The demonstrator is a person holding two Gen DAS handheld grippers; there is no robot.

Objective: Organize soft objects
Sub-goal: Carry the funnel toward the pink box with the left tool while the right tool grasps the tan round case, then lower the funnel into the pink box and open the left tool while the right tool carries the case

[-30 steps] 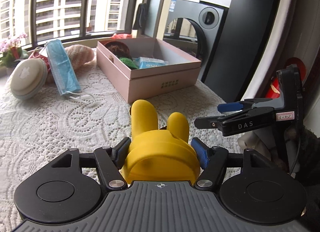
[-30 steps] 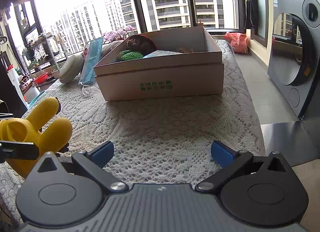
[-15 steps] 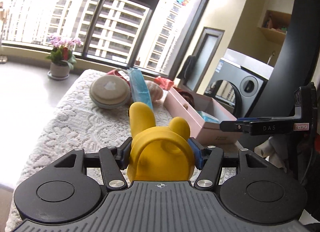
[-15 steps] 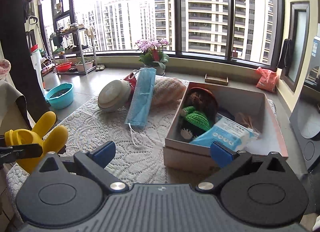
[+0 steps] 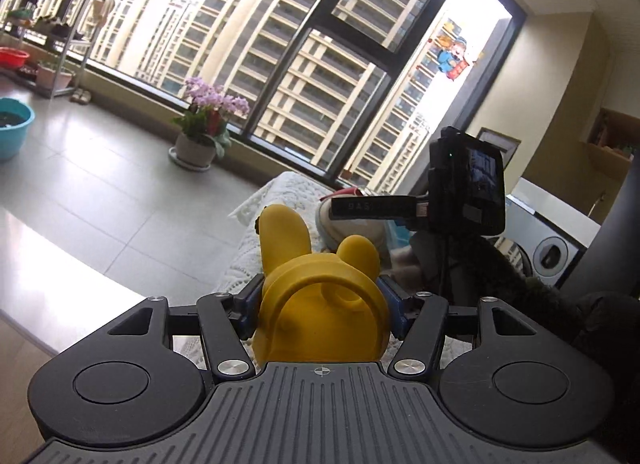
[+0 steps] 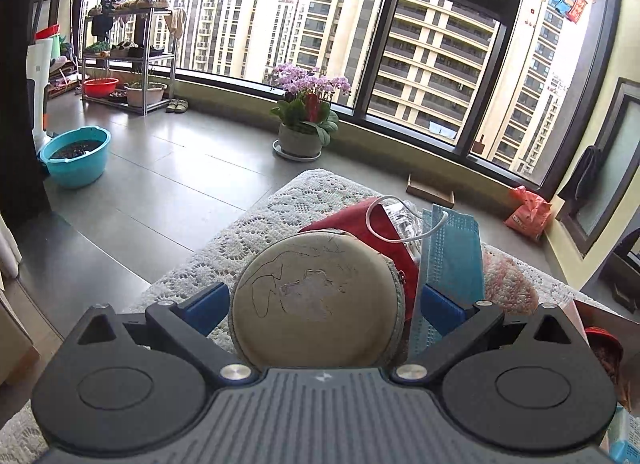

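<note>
Nearest in the left wrist view, the left gripper (image 5: pixel 322 304) holds a yellow rubbery toy (image 5: pixel 320 292) with two ear-like prongs; its blue fingers (image 5: pixel 390 296) press on both sides of the toy's rounded body. The toy is carried in the air above the near edge of the counter (image 5: pixel 256 256), which is covered in white lace. It has not been put away yet.

In the right wrist view, the right gripper (image 6: pixel 322 310) has its fingers (image 6: pixel 206 306) spread wide on either side of a round beige zip case (image 6: pixel 316 300) that lies on the lace. The left finger stands clear of the case. The right finger sits beside a blue face mask (image 6: pixel 450 260), which lies just right of the case. The fingers are not yet pressing on the case, so this looks like the approach to a pick-up.

Behind the case lies a red pouch (image 6: pixel 384 232) with a white cord looped over it. To the right of the mask is a pinkish fuzzy item (image 6: pixel 506 284). A corner of a box shows at the far right edge, its contents too cropped to make out.

Judged from this, the task is partway: the toy, case, mask, pouch and fuzzy item all remain outside any container.

Farther off are a potted orchid (image 6: pixel 306 120) on the floor and tall windows.
</note>
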